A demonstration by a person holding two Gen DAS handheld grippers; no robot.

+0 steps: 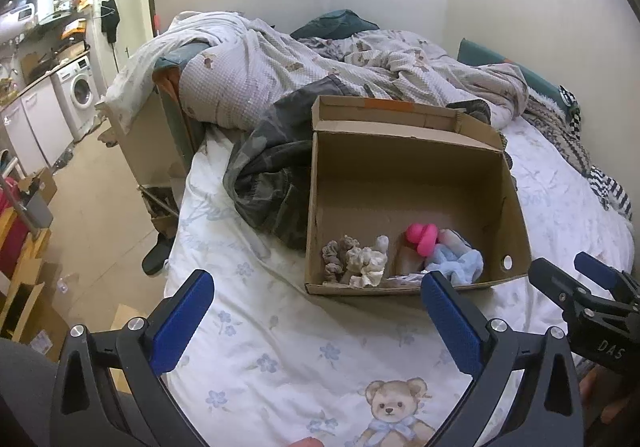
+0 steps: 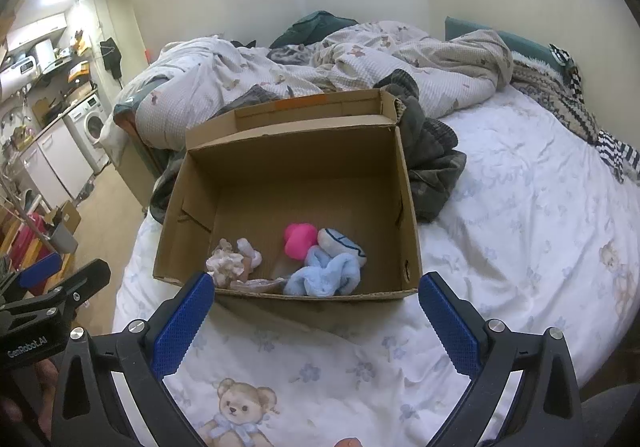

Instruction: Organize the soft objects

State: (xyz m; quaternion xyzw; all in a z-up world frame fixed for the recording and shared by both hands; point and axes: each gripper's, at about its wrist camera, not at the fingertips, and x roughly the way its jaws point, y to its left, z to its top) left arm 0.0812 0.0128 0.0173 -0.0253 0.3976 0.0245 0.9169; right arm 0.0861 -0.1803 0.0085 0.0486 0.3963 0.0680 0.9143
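Legible text, two items only.

1. "DAS" in white capitals on the black body of the right gripper (image 1: 576,271), read from the left wrist view at the right edge. The letters run slanted with the housing; the word may be cut off at the frame border.

2. "GenRobot.AI" in white on the black body of the left gripper (image 2: 64,275), read from the right wrist view at the lower left edge.

The cardboard box (image 2: 412,231) carries an orange strip on its back flap; no lettering can be made out on it.
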